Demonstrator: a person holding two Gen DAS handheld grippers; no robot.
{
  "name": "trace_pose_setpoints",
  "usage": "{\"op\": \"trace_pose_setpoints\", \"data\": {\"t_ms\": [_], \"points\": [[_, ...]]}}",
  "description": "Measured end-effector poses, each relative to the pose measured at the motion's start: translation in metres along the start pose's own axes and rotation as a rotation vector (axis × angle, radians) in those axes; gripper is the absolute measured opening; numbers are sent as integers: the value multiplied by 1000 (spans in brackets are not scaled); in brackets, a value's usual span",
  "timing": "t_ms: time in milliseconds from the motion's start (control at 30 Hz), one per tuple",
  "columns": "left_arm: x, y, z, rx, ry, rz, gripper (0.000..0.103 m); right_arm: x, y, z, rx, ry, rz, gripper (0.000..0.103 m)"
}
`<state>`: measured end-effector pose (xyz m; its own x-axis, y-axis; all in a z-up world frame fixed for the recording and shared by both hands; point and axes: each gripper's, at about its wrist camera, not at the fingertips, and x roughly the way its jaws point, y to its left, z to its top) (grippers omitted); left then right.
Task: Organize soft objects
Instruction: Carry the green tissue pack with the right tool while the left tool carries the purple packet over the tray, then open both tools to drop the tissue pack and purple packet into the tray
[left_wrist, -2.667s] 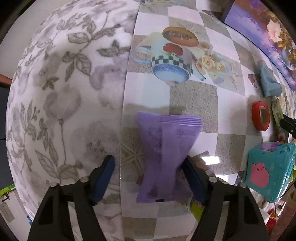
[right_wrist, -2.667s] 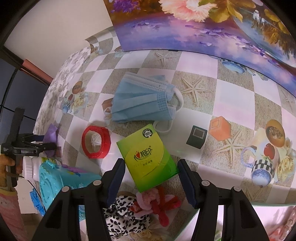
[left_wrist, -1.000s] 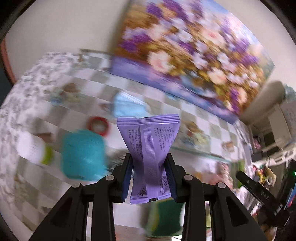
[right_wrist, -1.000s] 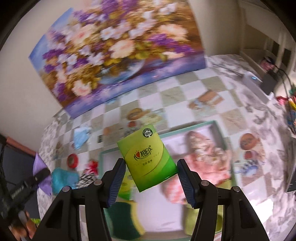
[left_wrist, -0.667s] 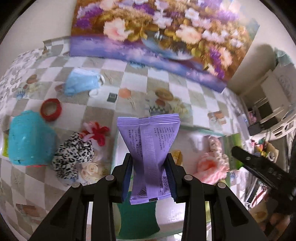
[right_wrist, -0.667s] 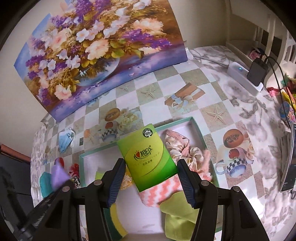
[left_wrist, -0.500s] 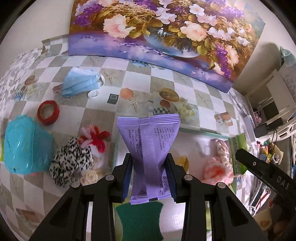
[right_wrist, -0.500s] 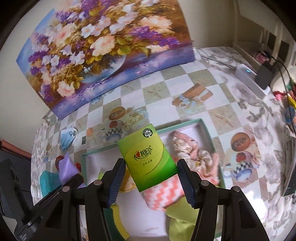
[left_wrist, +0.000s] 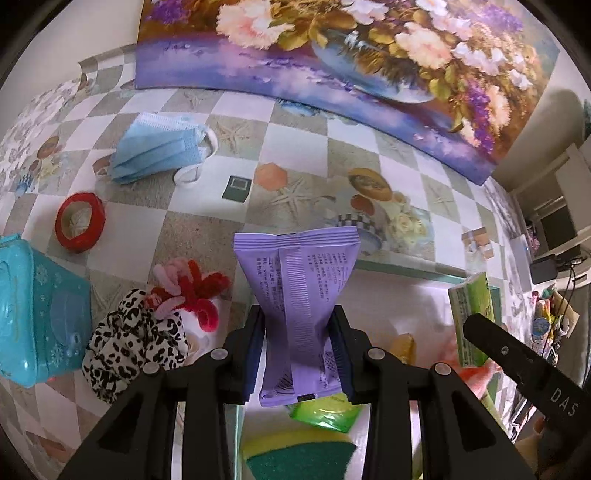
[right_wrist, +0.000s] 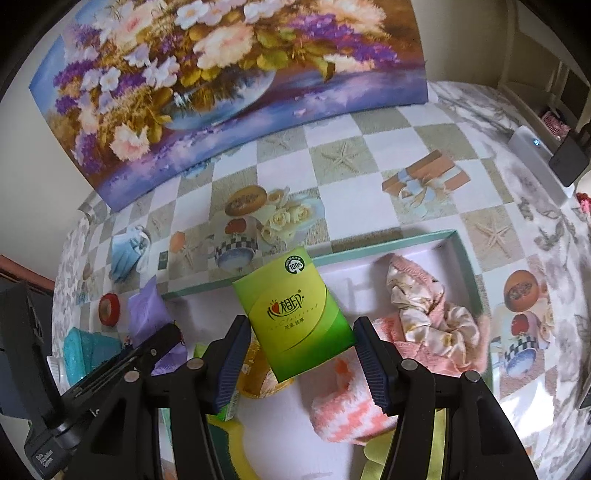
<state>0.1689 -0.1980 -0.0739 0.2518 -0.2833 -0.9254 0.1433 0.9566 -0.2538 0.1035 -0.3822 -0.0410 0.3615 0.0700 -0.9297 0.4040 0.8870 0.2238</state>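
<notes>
My left gripper (left_wrist: 298, 332) is shut on a purple tissue packet (left_wrist: 295, 295), held upright above the left end of a teal-rimmed tray (left_wrist: 399, 267). My right gripper (right_wrist: 301, 343) is shut on a green tissue pack (right_wrist: 295, 310), held above the same tray (right_wrist: 388, 249). The tray holds a pink scrunchie (right_wrist: 428, 310), an orange-white sock (right_wrist: 347, 406), a green-yellow sponge (left_wrist: 295, 456) and a green packet (left_wrist: 325, 411). The purple packet also shows in the right wrist view (right_wrist: 146, 310); the green pack also shows in the left wrist view (left_wrist: 472, 317).
On the checked tablecloth left of the tray lie a leopard scrunchie (left_wrist: 136, 336), a red-pink hair tie (left_wrist: 188, 291), a teal box (left_wrist: 40, 314), red tape (left_wrist: 79, 221) and a blue face mask (left_wrist: 162, 147). A flower painting (right_wrist: 221, 81) stands behind.
Both grippers closed on their packets at the table's left end, lifted them, and carried them right over the tray. In the last half second both came lower and closer to the tray.
</notes>
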Motion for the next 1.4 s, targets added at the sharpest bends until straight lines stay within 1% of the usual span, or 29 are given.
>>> {"op": "trace_pose_setpoints", "data": {"t_ms": [67,200,333,500,667,700,767,833,867,967,1167,1233,1300,1400], "points": [[4,0,-1,4,7,4,37,6,0,-1,-4,16,-5,61],[11,-8,-3,45,25,34,37,17,-1,-5,0,56,-20,61],[12,-11,-5,63,45,37,37,24,-4,-9,1,86,-40,61],[14,-14,-6,80,61,37,37,26,-6,-10,2,98,-48,61],[16,-15,-5,69,71,22,38,24,-4,-8,-5,99,-51,61],[15,-15,-5,67,75,19,39,22,-4,-7,-5,96,-55,61],[15,-15,-4,63,82,13,44,19,-4,-6,-5,92,-62,62],[13,-15,-3,56,87,8,54,16,-4,-5,-9,90,-67,63],[12,-15,-3,54,89,6,55,14,-4,-4,-12,89,-69,63],[1,-17,-1,52,80,-8,56,1,-4,0,-12,60,-73,63],[-35,-20,6,57,5,-17,57,-36,0,9,-21,-37,-66,63],[-47,-19,8,63,-20,-8,59,-50,1,10,-27,-70,-67,63],[-57,-18,10,68,-43,7,62,-57,3,11,-33,-91,-69,63],[-67,-15,14,61,-64,23,63,-64,5,11,-38,-107,-70,63]]}}
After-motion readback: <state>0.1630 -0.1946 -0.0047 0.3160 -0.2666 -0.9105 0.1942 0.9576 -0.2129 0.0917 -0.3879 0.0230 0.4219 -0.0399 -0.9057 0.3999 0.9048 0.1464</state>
